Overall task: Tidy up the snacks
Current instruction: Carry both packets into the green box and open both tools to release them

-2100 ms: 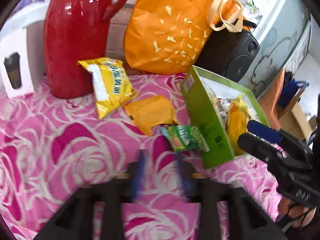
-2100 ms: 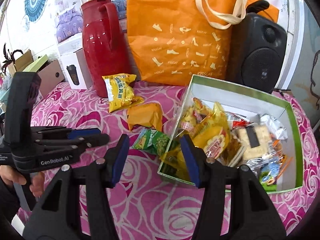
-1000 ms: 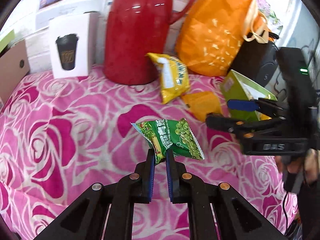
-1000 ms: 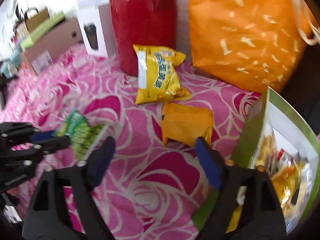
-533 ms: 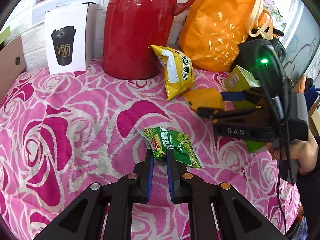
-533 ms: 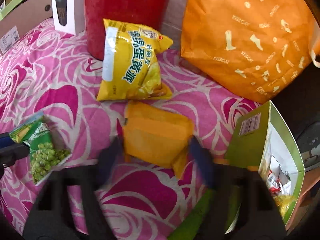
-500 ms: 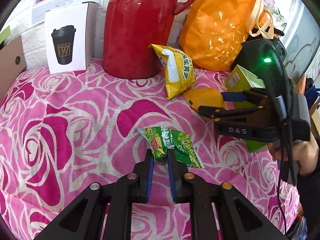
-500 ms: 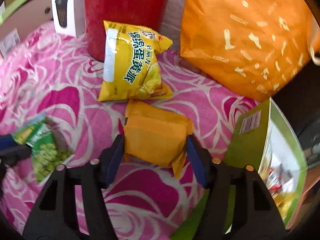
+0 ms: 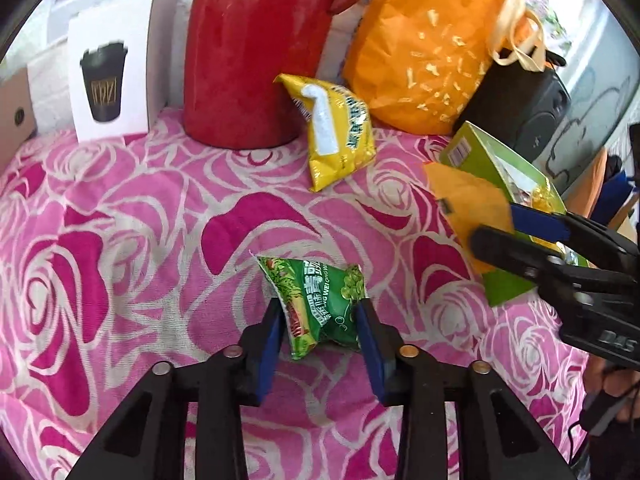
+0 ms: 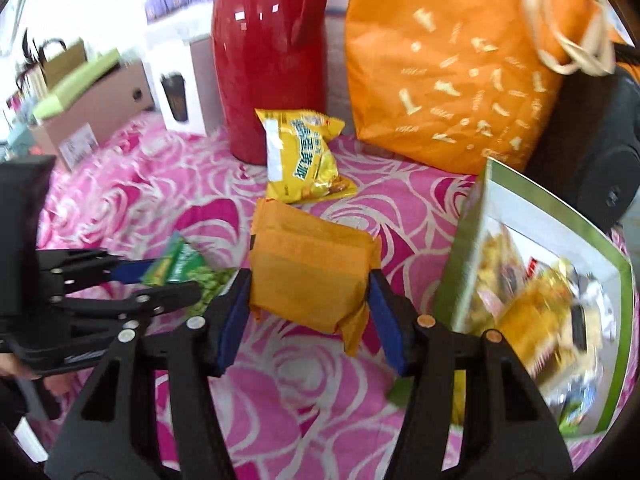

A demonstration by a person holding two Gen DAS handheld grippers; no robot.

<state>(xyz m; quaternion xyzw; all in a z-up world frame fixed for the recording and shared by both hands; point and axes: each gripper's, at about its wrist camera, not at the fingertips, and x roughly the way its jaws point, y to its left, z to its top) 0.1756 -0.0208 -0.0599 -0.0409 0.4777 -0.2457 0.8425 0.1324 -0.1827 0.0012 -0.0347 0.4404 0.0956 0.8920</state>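
A green pea snack packet (image 9: 316, 284) stands crumpled on the pink rose cloth between the fingers of my left gripper (image 9: 319, 308), whose jaws are open around it. My right gripper (image 10: 310, 284) is shut on a plain orange packet (image 10: 304, 256) and holds it above the cloth, just left of the green snack box (image 10: 460, 260). In the left wrist view that orange packet (image 9: 468, 200) hangs in front of the box (image 9: 508, 292). The box holds several wrapped snacks. A yellow packet (image 9: 336, 136) leans against the red thermos (image 9: 256, 52).
An orange tote bag (image 9: 424, 48) and a black speaker (image 9: 528, 108) stand behind the box. A white carton with a cup picture (image 9: 108, 80) sits left of the thermos, and a cardboard box (image 10: 92, 104) lies further left. A hand (image 9: 616, 388) holds the right gripper.
My left gripper set the green packet down on the cloth and its jaws opened. My right gripper closed on the orange packet and lifted it toward the box.
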